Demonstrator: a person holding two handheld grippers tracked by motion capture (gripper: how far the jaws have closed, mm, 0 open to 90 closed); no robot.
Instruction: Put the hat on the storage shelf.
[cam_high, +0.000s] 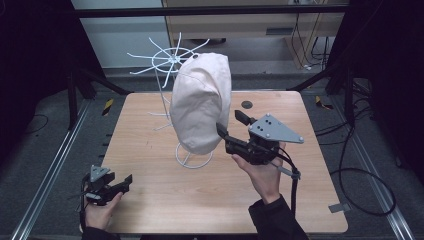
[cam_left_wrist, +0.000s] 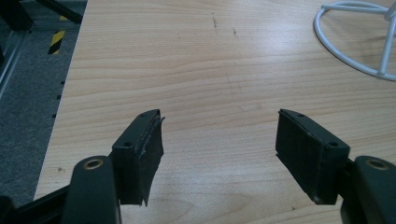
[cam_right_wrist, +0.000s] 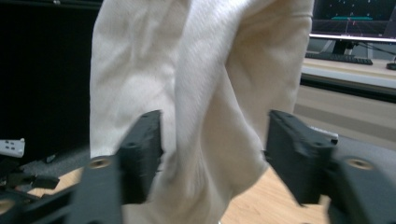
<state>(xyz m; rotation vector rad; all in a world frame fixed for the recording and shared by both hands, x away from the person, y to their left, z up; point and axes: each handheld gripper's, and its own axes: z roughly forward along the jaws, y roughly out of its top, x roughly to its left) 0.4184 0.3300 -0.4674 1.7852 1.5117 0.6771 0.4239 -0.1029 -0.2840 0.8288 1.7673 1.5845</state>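
A pale cream cap (cam_high: 200, 107) hangs on a white wire stand (cam_high: 170, 60) whose ring base (cam_high: 192, 159) rests on the wooden table (cam_high: 165, 200). My right gripper (cam_high: 229, 124) is open at the cap's lower right side. In the right gripper view the cap's cloth (cam_right_wrist: 201, 93) hangs between the spread jaws of that gripper (cam_right_wrist: 212, 140), which are not pressing on it. My left gripper (cam_high: 125, 182) is held low over the table's front left corner. It is open (cam_left_wrist: 219, 140) with bare wood between its pads, and the ring base (cam_left_wrist: 348, 65) lies far ahead to its right.
A small dark disc (cam_high: 246, 104) lies on the table behind the cap. Metal rails run along the floor on both sides, with cables (cam_high: 360, 175) on the right. A desk with a monitor (cam_right_wrist: 355, 18) stands beyond the cap in the right gripper view.
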